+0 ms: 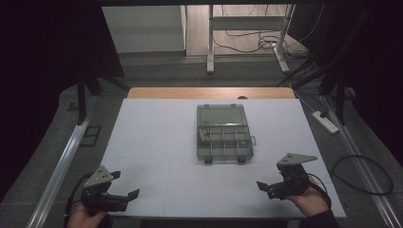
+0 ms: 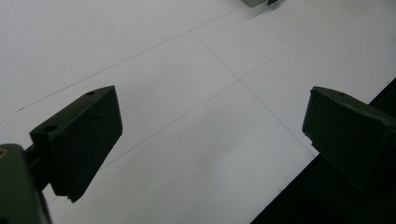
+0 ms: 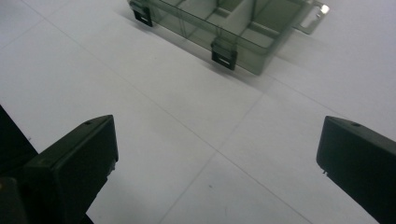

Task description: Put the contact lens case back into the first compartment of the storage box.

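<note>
A clear plastic compartment box (image 1: 223, 133) lies in the middle of the white table (image 1: 152, 142). Its lid is folded open toward the far side, and some small parts sit in its near-left compartment (image 1: 203, 134). My left gripper (image 1: 124, 184) is at the near left corner, held in a hand, open, with nothing between its jaws. My right gripper (image 1: 271, 176) is at the near right, also open and holding nothing, a little short of the box. In the right gripper view the box (image 3: 224, 23) and its two black latches show beyond the open gripper (image 3: 217, 154). In the left gripper view the open gripper (image 2: 212, 135) is over bare table near the front edge.
A wooden strip (image 1: 209, 92) borders the table's far edge. A white metal frame (image 1: 247, 38) and cables stand on the floor beyond. A power strip (image 1: 325, 121) lies on the floor at the right, and a metal rail (image 1: 62, 161) runs along the left.
</note>
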A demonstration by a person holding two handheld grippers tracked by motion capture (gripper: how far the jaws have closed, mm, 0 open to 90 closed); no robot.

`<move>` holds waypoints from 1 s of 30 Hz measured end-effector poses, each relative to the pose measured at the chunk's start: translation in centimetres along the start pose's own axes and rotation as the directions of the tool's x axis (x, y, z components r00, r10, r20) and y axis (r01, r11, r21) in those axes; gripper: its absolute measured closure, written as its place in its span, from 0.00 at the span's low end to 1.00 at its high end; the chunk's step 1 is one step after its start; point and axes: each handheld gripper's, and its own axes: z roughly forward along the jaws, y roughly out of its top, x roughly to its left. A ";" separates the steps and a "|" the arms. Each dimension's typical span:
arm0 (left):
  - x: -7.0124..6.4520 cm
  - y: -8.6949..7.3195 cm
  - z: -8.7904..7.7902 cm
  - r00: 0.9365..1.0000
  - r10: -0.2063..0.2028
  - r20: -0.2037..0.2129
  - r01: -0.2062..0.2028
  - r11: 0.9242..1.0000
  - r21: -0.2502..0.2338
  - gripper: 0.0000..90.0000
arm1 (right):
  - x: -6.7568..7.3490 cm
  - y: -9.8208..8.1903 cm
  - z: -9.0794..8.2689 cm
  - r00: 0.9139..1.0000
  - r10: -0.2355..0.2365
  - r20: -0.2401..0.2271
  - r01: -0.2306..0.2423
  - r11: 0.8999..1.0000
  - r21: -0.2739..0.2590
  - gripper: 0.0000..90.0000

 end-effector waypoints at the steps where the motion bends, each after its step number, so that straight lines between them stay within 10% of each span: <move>1: 0.0 0.0 0.0 1.000 0.000 0.000 0.000 1.000 0.000 0.05 | -0.1 -0.1 -0.1 1.000 0.004 0.004 -0.004 1.000 -0.001 0.00; 30: 0.0 0.0 0.0 1.000 -0.002 -0.005 0.002 1.000 0.004 0.05 | -1.1 -2.8 -3.0 0.992 0.087 0.087 -0.085 0.996 -0.029 0.00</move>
